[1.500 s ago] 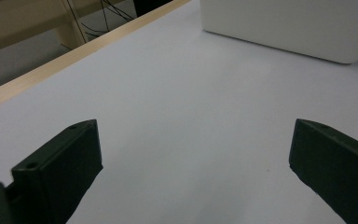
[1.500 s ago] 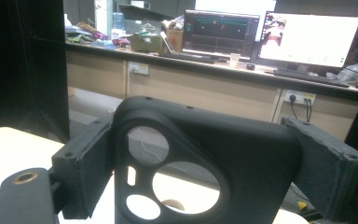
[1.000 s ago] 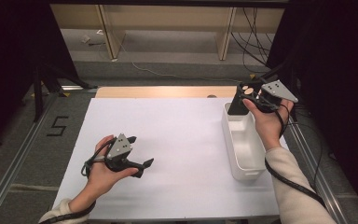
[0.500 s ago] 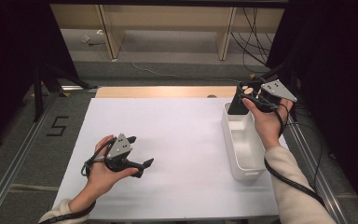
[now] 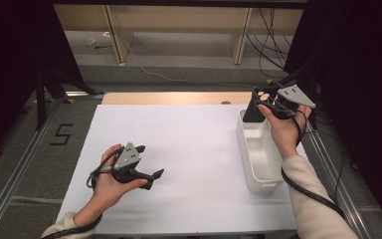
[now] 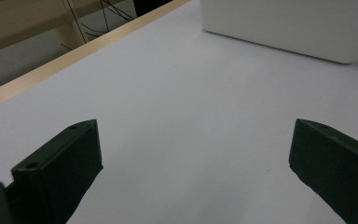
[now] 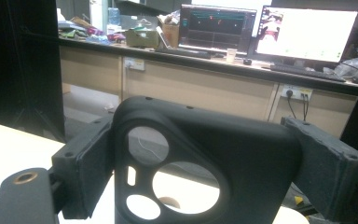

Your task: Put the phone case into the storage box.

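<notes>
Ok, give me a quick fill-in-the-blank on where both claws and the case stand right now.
1. The right claw is shut on a black phone ____.
2. The phone case hangs over the far end of the white ____.
3. The left claw stands ____ over the table, holding nothing.

Missing words: case; bin; open

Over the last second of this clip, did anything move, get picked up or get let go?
Nothing visibly changed. The right gripper stays clamped on the black phone case above the far end of the white bin, and the left gripper stays open and empty, low over the white tabletop.
</notes>
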`<state>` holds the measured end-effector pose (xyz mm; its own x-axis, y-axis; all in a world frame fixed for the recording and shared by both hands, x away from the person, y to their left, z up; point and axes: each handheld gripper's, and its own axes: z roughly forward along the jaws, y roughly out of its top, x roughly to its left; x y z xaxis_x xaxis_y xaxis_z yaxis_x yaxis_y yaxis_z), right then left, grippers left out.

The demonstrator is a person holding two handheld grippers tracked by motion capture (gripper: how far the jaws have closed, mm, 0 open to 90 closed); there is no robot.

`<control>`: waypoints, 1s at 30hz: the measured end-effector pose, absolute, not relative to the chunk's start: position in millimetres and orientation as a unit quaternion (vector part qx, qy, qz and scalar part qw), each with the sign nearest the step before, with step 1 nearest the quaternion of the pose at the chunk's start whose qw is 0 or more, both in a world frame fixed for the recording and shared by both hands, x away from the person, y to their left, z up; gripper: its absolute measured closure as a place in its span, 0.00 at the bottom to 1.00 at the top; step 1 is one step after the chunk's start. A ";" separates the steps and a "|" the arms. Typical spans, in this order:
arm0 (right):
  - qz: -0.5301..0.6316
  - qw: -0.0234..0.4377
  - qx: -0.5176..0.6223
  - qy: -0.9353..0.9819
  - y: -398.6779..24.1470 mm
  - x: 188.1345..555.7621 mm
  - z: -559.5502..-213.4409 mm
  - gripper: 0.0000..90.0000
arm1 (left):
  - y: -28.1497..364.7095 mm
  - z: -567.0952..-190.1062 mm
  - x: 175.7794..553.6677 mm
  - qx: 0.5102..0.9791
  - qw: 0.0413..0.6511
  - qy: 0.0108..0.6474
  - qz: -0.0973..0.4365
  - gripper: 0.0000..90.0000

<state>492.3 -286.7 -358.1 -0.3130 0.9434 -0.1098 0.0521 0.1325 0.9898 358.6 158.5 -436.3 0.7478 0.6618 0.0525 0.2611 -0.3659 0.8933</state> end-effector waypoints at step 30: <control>0.513 0.422 0.406 0.628 -284.6 499.8 -366.0 0.17 | 158.6 -436.5 358.7 0.800 0.484 0.289 0.205 0.02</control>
